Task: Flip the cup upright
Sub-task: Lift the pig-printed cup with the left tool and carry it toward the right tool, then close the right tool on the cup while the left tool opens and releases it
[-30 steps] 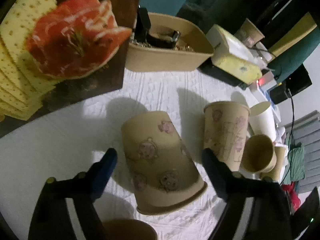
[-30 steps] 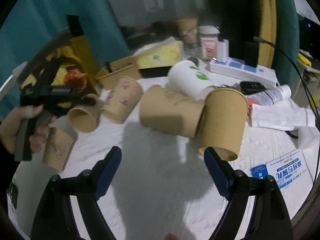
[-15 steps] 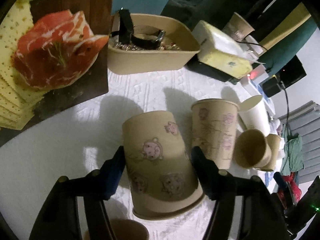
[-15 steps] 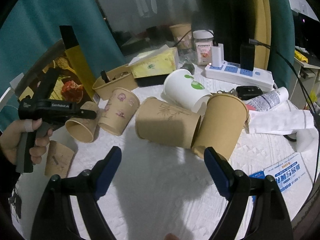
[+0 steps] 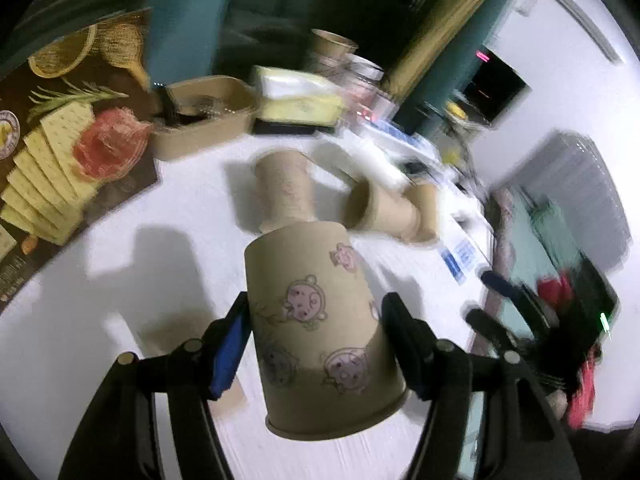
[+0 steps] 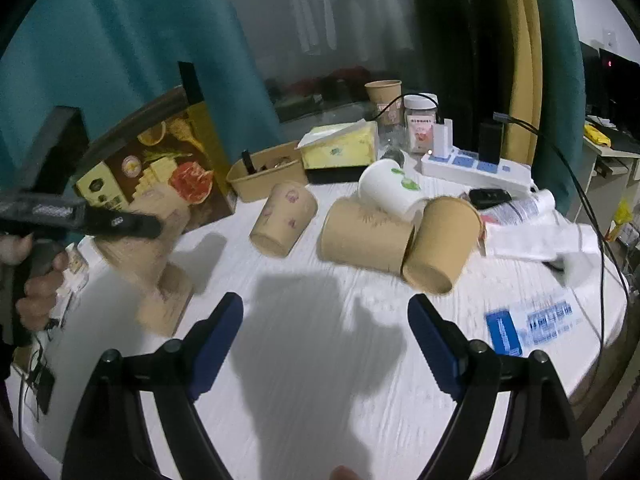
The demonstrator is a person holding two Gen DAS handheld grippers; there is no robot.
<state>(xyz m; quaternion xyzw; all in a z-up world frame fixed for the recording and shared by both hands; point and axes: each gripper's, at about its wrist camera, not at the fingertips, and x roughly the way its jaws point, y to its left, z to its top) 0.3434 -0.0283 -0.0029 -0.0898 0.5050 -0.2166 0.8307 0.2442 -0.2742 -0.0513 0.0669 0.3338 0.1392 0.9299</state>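
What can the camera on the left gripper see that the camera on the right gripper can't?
Only the left wrist view shows, close up, the left gripper shut on the pig-print cup, upside down with its rim nearest the camera, pads on both sides.

Only the right wrist view shows the right gripper open over bare tablecloth, the white cup with a green mark, the power strip, and the hand holding the left gripper's handle.

Both show the tan tray and the food-picture box.

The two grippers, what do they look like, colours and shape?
Both match: the left gripper and the right gripper are black angular frames with round silver pivot bolts, each ending in two flat fingers faced with blue pads. No cables or markings show on either; no sleeve is visible.
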